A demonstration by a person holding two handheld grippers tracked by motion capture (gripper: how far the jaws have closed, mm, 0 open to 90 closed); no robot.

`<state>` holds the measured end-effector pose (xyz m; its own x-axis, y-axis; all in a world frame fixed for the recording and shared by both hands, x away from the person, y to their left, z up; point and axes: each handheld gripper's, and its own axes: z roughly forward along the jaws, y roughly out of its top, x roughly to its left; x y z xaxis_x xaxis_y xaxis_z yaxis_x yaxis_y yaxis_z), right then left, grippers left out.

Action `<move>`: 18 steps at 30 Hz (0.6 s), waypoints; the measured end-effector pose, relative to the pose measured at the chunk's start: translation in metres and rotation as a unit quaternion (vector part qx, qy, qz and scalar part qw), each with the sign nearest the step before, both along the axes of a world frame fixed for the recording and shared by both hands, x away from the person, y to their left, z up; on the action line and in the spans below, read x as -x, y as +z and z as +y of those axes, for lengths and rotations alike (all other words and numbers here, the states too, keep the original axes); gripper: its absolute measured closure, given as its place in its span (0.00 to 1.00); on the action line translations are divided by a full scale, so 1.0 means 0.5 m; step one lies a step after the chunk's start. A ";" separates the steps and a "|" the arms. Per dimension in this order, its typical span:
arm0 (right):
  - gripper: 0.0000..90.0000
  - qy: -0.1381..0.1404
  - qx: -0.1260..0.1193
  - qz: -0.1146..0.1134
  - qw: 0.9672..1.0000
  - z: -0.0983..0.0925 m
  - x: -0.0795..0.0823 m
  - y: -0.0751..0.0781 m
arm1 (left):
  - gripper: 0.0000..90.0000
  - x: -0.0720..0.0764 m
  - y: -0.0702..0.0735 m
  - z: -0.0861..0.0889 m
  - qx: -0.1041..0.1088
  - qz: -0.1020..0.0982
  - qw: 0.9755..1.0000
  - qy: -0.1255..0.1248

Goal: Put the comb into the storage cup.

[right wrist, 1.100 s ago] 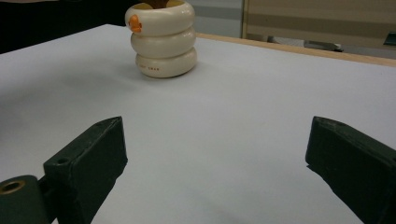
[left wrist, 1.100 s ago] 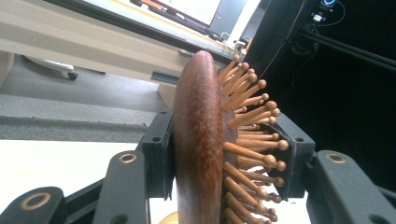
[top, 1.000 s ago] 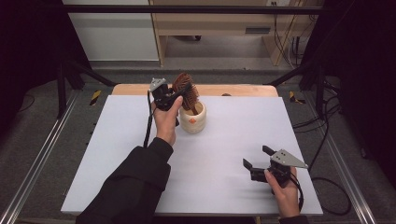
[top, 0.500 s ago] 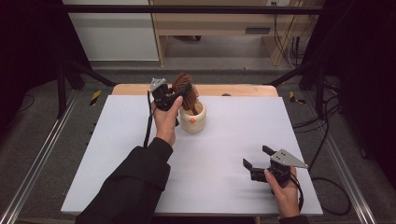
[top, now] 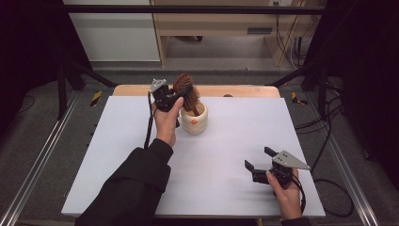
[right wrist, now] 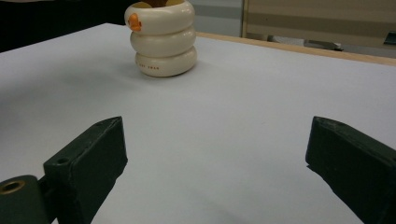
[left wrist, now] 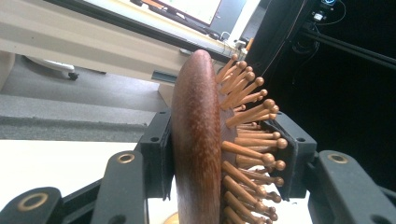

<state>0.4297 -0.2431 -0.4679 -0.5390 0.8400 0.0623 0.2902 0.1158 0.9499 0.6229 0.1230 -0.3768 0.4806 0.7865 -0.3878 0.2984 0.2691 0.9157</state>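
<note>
Left gripper [top: 181, 94]: clenched on the head of the wooden hairbrush [top: 186, 92], one jaw against the smooth brown back, the other among the ball-tipped pins, as the left gripper view shows; it is held above the far middle of the table by the person's left hand [top: 165, 123].
Right gripper [top: 259, 161]: jaws spread wide with nothing between them, low over the near right part of the table, held by the right hand [top: 285, 195].
Table [top: 235, 141]: white top with a bare wooden strip along its far edge.
Left sleeve [top: 129, 188]: black, reaching in from the near edge toward the cup.
Cup [top: 194, 120]: cream ceramic, shaped like three stacked rings, with a small orange mark near its rim; it stands upright on the far middle of the table, just right of the left hand and well apart from the right gripper.
Hairbrush: dark reddish wood, head up and tilted, its handle end dipping into the cup's mouth; pins face away from the left hand.
Pins [left wrist: 252, 151]: pale wood with rounded tips, pressed by one jaw pad.
</note>
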 end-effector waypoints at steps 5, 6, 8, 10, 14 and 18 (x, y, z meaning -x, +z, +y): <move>0.06 0.000 0.002 -0.001 1.000 -0.001 -0.001 0.000 | 0.53 0.000 -0.002 0.004 0.002 0.003 1.000 0.001; 0.06 0.000 0.002 -0.001 1.000 -0.001 0.000 0.000 | 0.53 0.000 -0.002 0.005 0.003 0.003 1.000 0.002; 0.06 0.000 0.002 -0.001 1.000 0.000 0.000 0.000 | 0.53 -0.001 -0.003 0.008 0.004 0.005 1.000 0.002; 0.06 0.000 0.003 -0.002 1.000 0.000 -0.001 -0.001 | 0.53 -0.002 -0.004 0.010 0.007 0.006 1.000 0.002; 0.06 0.000 0.004 -0.002 1.000 0.001 -0.001 -0.001 | 0.53 -0.003 -0.006 0.013 0.009 0.007 1.000 0.003; 0.06 0.001 0.007 -0.003 1.000 0.001 -0.001 -0.002 | 0.53 -0.004 -0.007 0.016 0.010 0.009 1.000 0.003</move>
